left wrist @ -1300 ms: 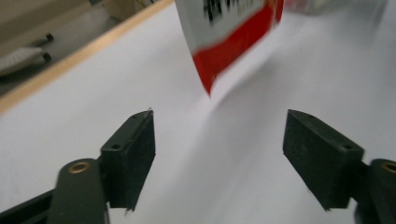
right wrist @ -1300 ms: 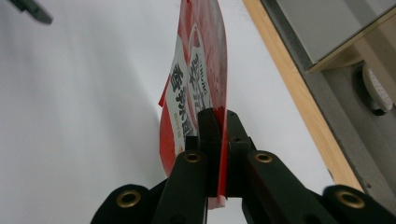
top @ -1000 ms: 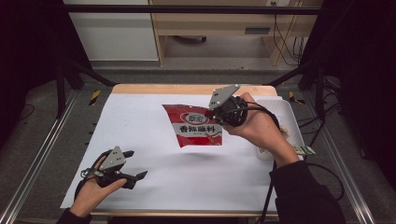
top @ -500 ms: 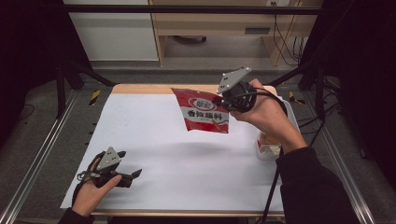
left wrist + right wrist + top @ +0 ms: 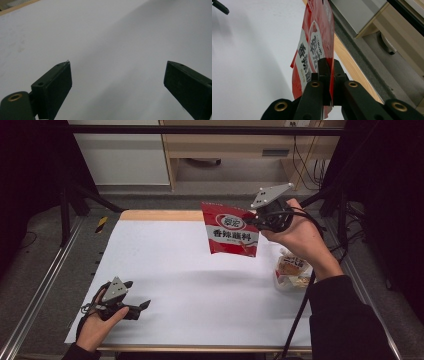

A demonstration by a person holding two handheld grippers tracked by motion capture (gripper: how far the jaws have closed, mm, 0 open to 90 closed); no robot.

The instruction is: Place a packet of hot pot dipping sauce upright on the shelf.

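A red and white snack bag [image 5: 231, 231] hangs in the air above the far right part of the white table [image 5: 170, 270]. My right gripper [image 5: 249, 218] is shut on the bag's right edge, and in the right gripper view the two jaws pinch the thin bag [image 5: 317, 50] between them. My left gripper [image 5: 145, 305] lies low near the table's front left corner, held by a hand. Its jaws stand wide apart in the left gripper view [image 5: 117, 82], with nothing but bare white tabletop between them.
A clear packet of baked goods [image 5: 292, 270] lies on the table's right side, under my right forearm. A wooden strip [image 5: 160, 215] runs along the table's far edge. Metal rails [image 5: 45, 285] flank the table, and a cable [image 5: 300, 305] trails from the right gripper.
My right gripper has lifted the red bag off the table and carried it up and toward the far right. The packet under the forearm has come into sight. The left gripper has stayed put.
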